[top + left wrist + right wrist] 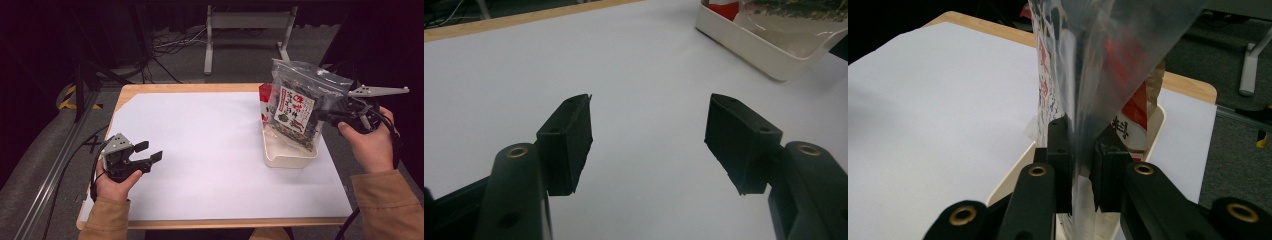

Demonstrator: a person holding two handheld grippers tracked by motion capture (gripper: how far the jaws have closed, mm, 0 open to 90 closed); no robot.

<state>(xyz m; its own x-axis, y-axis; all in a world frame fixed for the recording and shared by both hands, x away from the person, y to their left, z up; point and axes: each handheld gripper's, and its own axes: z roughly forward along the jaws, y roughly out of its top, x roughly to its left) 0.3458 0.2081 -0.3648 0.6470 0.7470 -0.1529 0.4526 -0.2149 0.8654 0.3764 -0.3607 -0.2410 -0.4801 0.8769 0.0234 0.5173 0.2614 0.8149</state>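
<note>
Clear zip bag of dark dried food, bearing a white label with red print, hangs upright over the white tray at the table's right side. Its long axis runs close to vertical, the sealed top uppermost and leaning slightly away from the person, the bottom corner low inside the tray or just above its floor; contact cannot be told. The right gripper has its jaws closed flat on the bag's right edge, film pinched between them, so the bag stands directly left of that gripper and the right hand. A red packet stands in the tray behind the bag. The left gripper rests low over the white sheet, well apart from the tray, jaws spread wide with nothing between them, pointing toward the tray. Judged from this layout, the right hand alone governs the bag: any lift or lowering follows the bag's vertical axis, and the left would have to cross the sheet rightward to assist.
</note>
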